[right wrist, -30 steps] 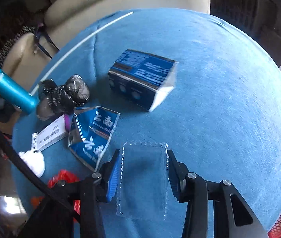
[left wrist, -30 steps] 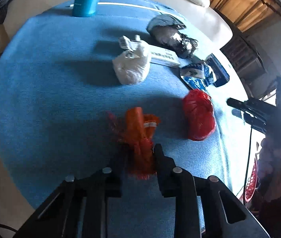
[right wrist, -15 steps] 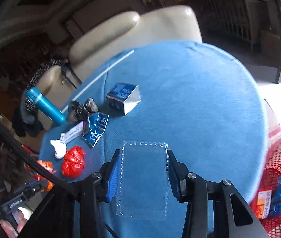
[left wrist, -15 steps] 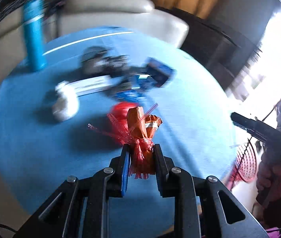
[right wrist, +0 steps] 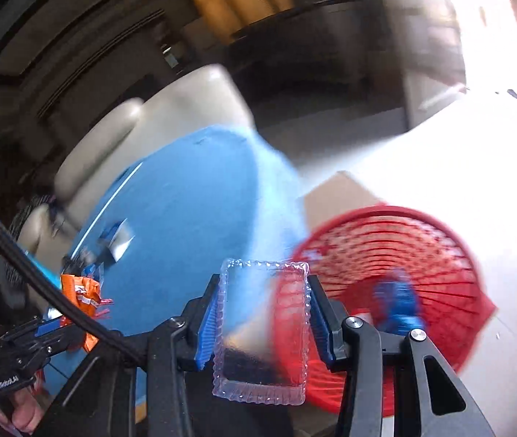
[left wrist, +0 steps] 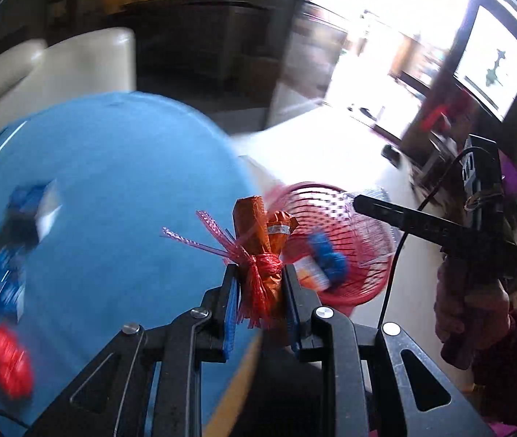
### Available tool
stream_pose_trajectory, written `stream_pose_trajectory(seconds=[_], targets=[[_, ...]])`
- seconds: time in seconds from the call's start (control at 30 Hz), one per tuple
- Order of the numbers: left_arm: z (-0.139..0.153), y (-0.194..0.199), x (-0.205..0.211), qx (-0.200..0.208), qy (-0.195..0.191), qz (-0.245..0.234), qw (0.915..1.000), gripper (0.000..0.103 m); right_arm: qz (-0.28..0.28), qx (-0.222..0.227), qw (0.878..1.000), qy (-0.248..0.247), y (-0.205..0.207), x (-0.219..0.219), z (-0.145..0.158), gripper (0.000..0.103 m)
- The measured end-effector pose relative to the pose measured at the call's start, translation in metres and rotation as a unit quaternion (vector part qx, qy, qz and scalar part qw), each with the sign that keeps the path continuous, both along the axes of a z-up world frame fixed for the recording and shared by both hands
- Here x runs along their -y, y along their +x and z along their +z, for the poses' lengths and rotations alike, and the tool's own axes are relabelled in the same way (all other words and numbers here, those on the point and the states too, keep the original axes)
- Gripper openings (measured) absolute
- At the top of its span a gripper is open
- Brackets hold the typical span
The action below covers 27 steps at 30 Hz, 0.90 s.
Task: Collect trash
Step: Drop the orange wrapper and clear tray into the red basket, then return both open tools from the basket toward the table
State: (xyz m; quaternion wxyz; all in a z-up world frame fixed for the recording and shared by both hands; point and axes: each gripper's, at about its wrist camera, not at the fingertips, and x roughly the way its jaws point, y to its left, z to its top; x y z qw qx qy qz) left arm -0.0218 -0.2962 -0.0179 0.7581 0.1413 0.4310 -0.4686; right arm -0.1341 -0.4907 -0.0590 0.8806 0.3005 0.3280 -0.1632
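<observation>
My left gripper (left wrist: 260, 284) is shut on an orange wrapper bundled in red netting (left wrist: 260, 251), held in the air past the right edge of the blue round table (left wrist: 112, 189). My right gripper (right wrist: 263, 304) is shut on a clear plastic tray (right wrist: 263, 331), its pads pressing the tray's long sides. A red mesh basket (right wrist: 396, 284) stands on the pale floor beside the table, just right of the tray, with blue and white trash inside. In the left wrist view the red basket (left wrist: 349, 233) lies right behind the bundle, and the right gripper (left wrist: 358, 202) reaches over it.
Blurred litter stays on the table's left: a blue box (left wrist: 36, 211), blue packets (left wrist: 7, 284), a red crumpled bag (left wrist: 10, 364). A cream sofa (right wrist: 171, 113) stands behind the table. A hand in a dark red sleeve (left wrist: 477, 313) holds the right gripper's handle.
Both grippers have swung right from over the table toward the red basket, keeping their loads. The left one rolled as it went; the basket now fills the right of both views.
</observation>
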Motion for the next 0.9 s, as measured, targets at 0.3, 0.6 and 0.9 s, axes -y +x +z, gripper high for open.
stream_pose_trajectory(seconds=[0.3,0.6,0.9], targets=[[0.001,-0.022,0.091,-0.031,0.006,-0.073,0.9968,0.047,-0.091,0.017,0.995,0.043,-0.056,0.064,-0.006,0.056],[0.007,-0.010,0.058,0.028,0.024,-0.040,0.9985,0.053,-0.210,0.075,0.975,0.027,-0.104,0.138,-0.015,0.070],[0.017,0.015,-0.049,0.054,0.054,0.102,0.9919,0.054,-0.342,-0.128,0.931,0.004,-0.124,0.288,-0.133,0.072]])
